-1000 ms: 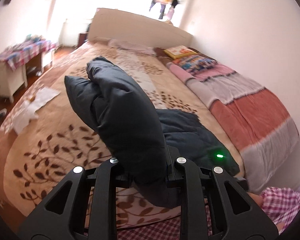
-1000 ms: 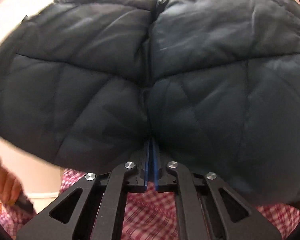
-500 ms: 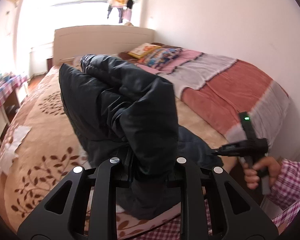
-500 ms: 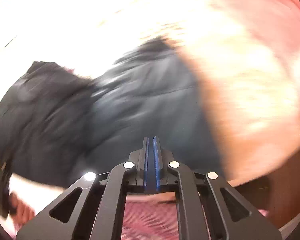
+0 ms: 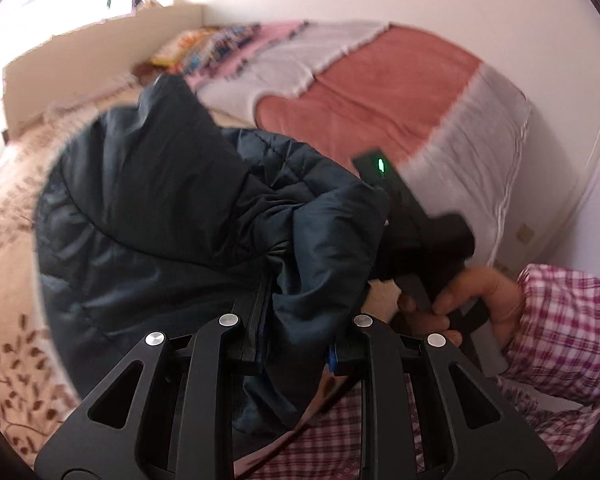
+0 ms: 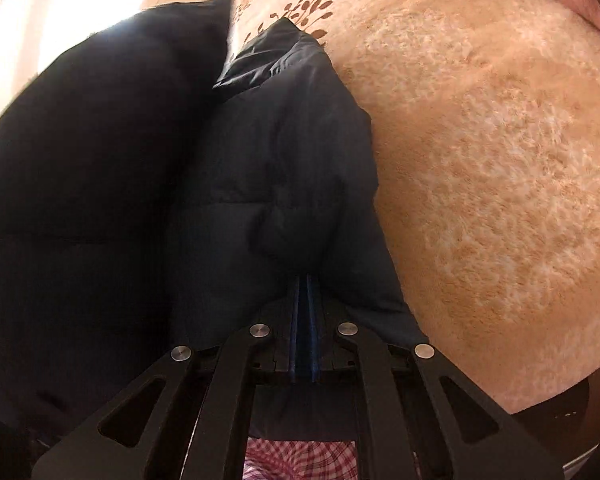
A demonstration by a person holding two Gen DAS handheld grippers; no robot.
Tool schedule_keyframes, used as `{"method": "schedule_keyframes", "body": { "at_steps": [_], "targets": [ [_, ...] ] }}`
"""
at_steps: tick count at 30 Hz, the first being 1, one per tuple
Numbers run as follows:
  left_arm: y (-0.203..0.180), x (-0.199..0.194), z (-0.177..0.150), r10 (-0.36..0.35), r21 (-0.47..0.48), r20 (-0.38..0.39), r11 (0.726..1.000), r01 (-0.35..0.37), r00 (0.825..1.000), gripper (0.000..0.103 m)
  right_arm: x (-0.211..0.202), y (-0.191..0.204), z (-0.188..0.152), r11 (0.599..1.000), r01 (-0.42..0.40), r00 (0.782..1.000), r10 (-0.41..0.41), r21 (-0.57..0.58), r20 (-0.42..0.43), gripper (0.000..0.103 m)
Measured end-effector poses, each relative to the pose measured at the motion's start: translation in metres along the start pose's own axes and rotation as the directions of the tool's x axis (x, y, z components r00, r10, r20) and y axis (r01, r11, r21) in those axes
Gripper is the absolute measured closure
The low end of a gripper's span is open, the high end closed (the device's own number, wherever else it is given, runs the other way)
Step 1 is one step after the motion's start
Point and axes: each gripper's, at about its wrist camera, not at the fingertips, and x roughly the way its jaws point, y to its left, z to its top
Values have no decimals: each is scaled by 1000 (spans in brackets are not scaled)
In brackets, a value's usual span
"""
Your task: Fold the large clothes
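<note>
Bed (image 5: 4,216) with tan leaf-print fleece cover is filling most of both views; a salmon-and-grey striped blanket (image 5: 380,92) is lying along the wall side, bright patterned pillows (image 5: 204,46) sitting by the headboard (image 5: 100,40).

Dark navy quilted puffer jacket (image 5: 148,216) is bunching up in a puffy mass over the near part of the bed, between the two tools.

Left gripper (image 5: 296,344) is clamping a thick fold of the jacket, jaws standing partly apart around the padding.

Right gripper (image 6: 306,300) is closing on a thin jacket edge, blue pads nearly together with fabric pinched at the tips.

Person's right hand (image 5: 484,300), plaid sleeve (image 5: 560,328), is gripping that tool's handle; green LED is glowing on it.
</note>
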Motion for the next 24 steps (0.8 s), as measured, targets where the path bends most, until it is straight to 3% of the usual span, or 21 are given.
{"method": "schedule_keyframes", "body": {
  "at_steps": [8, 14, 21, 24],
  "targets": [
    [2, 37, -17, -65, -80, -84, 995, 58, 994, 81, -18, -29, 4, 997, -38, 999, 38, 62, 12, 98],
    [-12, 53, -30, -26, -32, -105, 999, 22, 994, 80, -66, -42, 4, 996, -8, 995, -1, 89, 98, 96],
    [-17, 54, -35, 1, -20, -95, 1000, -2, 995, 75, -115, -5, 1, 999, 45, 978, -39, -21, 207, 94],
    [-16, 46, -37, -9, -36, -84, 999, 6, 996, 70, -130, 17, -5, 996, 32, 976, -14, -82, 216, 94]
  ]
}}
